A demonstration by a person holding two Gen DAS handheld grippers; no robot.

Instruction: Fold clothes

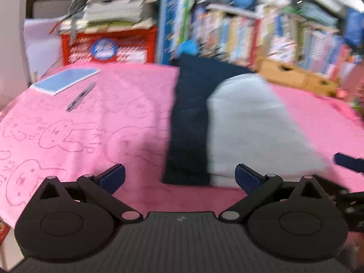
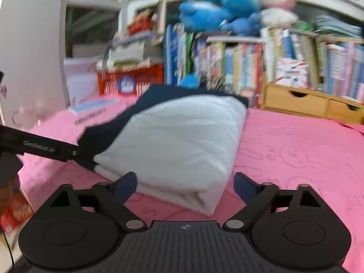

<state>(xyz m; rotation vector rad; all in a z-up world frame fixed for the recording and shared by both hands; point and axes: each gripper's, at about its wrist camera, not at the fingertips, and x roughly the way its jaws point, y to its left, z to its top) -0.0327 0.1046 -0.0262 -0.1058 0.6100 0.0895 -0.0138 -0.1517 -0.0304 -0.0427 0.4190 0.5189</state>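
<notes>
A folded white garment [image 2: 182, 145] lies on a dark navy garment [image 2: 107, 132] on the pink cloth-covered table [image 2: 295, 150]. My right gripper [image 2: 185, 185] stands open just in front of the white fold's near edge, nothing between its fingers. In the left wrist view the white garment [image 1: 254, 127] and the navy garment [image 1: 188, 125] lie ahead and to the right. My left gripper [image 1: 179, 177] is open over the pink cloth [image 1: 79, 125], near the navy garment's front edge. A blue fingertip [image 1: 348, 162] of the right gripper shows at the right edge.
A blue booklet [image 1: 66, 79] and a pen [image 1: 80, 96] lie at the far left of the table. A red crate [image 1: 109, 45] with stacked papers, a bookshelf [image 2: 261, 63] with plush toys and a wooden drawer box [image 2: 307, 104] stand behind.
</notes>
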